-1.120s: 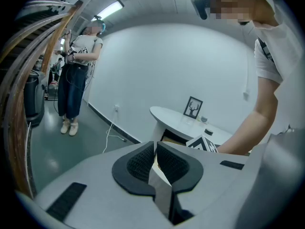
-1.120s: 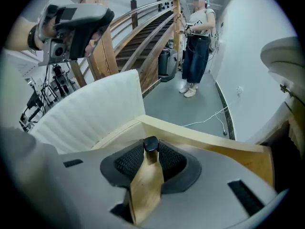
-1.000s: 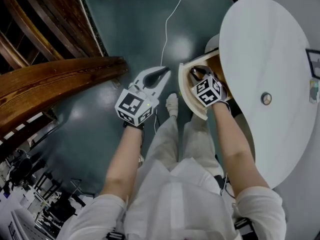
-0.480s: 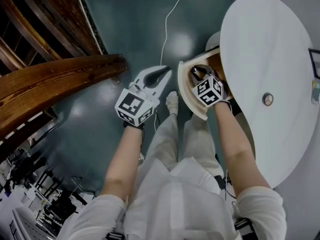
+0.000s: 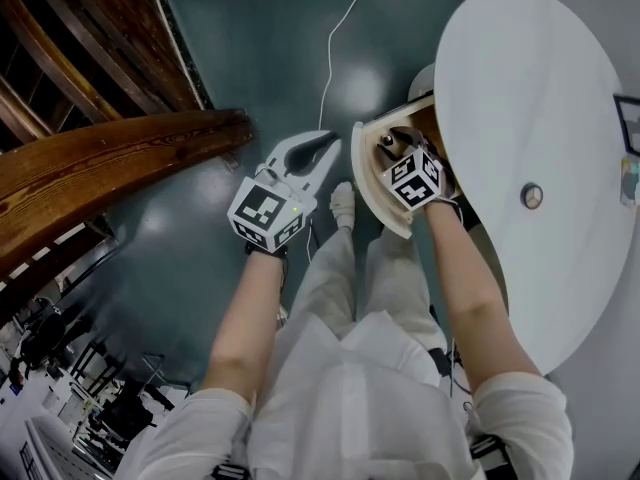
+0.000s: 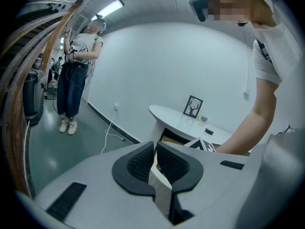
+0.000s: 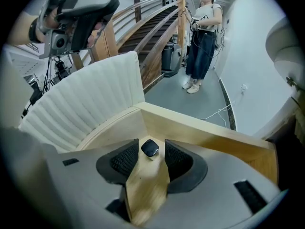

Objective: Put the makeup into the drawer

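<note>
Right gripper view shows the right gripper [image 7: 150,152] opening its jaws around the black-capped makeup piece [image 7: 150,148] on the drawer [image 7: 205,133] floor, where a skewed withdrawal could topple it; the left gripper [image 6: 155,157] sits closed, empty.

Three views on one drawer [image 5: 366,180]
The head view looked steeply down; the right gripper view sat close inside the drawer, the left gripper view faced it and the worktop [image 6: 176,114] level, from farther off.
</note>
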Demonstrator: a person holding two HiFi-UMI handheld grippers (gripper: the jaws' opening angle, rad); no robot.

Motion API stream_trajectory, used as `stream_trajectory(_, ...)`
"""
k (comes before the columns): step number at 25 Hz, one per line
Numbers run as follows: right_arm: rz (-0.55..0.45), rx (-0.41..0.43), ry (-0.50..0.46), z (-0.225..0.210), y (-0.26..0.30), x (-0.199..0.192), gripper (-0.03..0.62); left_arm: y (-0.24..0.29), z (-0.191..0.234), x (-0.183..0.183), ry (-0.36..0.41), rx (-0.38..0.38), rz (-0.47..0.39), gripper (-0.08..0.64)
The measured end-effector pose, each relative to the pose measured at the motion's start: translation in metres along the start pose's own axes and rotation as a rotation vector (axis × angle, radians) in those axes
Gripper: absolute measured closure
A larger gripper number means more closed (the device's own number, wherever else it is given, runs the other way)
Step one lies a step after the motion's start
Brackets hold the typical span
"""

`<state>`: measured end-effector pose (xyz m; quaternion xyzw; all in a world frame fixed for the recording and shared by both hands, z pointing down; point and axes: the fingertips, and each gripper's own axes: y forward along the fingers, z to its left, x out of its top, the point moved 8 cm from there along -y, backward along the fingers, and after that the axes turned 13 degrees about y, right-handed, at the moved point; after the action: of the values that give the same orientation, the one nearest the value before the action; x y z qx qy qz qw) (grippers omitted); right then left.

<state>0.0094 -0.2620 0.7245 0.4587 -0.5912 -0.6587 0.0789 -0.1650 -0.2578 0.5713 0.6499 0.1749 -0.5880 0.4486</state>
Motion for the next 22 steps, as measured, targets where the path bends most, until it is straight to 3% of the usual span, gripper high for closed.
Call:
stream_trajectory(11,-0.139,-0.002,0.133,0.017,-0.047,0.02,0.433,-0.009,-0.006,0.014,0.017,-0.005,-0.011,0.541)
stream_trajectory(22,-0.317,-0.032,0.292,0.037,-0.139,0.039,0.454,-0.037,-0.012,0.058,0.069,-0.002,-0.051,0.541)
